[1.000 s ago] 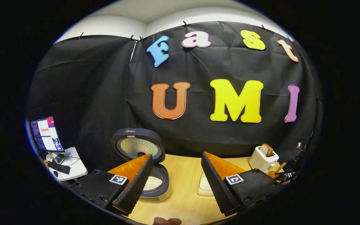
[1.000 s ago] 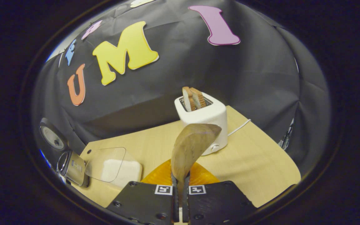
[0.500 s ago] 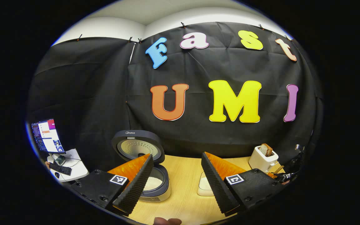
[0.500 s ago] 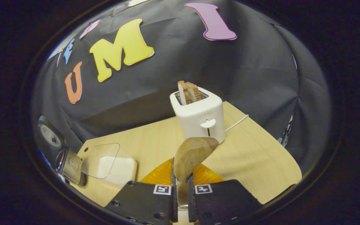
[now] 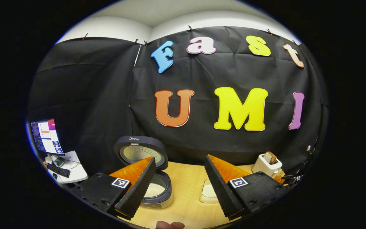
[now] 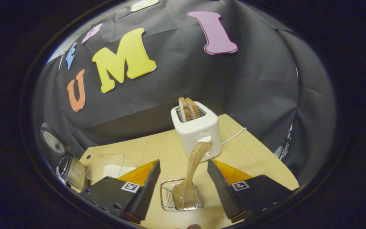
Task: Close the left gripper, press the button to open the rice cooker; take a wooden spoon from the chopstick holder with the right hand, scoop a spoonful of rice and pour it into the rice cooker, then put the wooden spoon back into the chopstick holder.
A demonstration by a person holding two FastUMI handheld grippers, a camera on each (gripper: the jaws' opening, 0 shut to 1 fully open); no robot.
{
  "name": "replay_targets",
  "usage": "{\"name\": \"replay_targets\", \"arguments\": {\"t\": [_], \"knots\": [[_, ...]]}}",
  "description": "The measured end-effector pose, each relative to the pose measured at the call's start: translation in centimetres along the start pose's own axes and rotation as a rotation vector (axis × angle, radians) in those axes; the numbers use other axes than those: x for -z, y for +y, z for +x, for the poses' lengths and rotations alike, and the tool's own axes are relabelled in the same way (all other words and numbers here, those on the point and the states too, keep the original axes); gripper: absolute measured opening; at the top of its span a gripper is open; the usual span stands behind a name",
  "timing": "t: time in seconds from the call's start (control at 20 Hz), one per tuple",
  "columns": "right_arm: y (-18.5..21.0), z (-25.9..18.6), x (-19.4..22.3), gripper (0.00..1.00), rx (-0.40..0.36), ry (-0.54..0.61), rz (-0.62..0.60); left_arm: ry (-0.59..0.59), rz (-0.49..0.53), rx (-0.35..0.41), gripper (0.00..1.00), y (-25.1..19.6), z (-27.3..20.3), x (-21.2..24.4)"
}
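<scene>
Wooden spoon [image 6: 191, 173], clamped a moment ago, now stands in the chopstick holder [image 6: 165, 198], released by the right gripper [image 6: 183, 187], fingers wide; the left gripper [image 5: 179, 183] likewise gapes.

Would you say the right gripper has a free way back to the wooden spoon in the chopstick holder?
Probably yes: the right gripper is open, with the wooden spoon standing in the chopstick holder between its fingers, and nothing lies between them.
</scene>
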State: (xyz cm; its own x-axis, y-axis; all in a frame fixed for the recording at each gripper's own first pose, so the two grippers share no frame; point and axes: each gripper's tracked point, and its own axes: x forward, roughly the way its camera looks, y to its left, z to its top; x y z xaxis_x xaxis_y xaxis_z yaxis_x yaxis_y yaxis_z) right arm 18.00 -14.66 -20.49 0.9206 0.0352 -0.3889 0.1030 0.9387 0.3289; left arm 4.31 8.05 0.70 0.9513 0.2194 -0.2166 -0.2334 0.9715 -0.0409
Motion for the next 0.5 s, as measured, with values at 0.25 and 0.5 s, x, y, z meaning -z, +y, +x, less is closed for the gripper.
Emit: {"name": "replay_targets", "arguments": {"t": [0.25, 0.5], "knots": [[0.7, -4.1, -3.2, 0.96, 0.016, -0.058, -0.003, -0.037, -0.014, -0.047, 0.98, 3.5, 1.5, -1.6], [1.5, -7.3, -5.1, 0.96, 0.007, -0.105, -0.022, -0.001, -0.031, -0.107, 0.98, 8.3, 4.0, -2.3]]}}
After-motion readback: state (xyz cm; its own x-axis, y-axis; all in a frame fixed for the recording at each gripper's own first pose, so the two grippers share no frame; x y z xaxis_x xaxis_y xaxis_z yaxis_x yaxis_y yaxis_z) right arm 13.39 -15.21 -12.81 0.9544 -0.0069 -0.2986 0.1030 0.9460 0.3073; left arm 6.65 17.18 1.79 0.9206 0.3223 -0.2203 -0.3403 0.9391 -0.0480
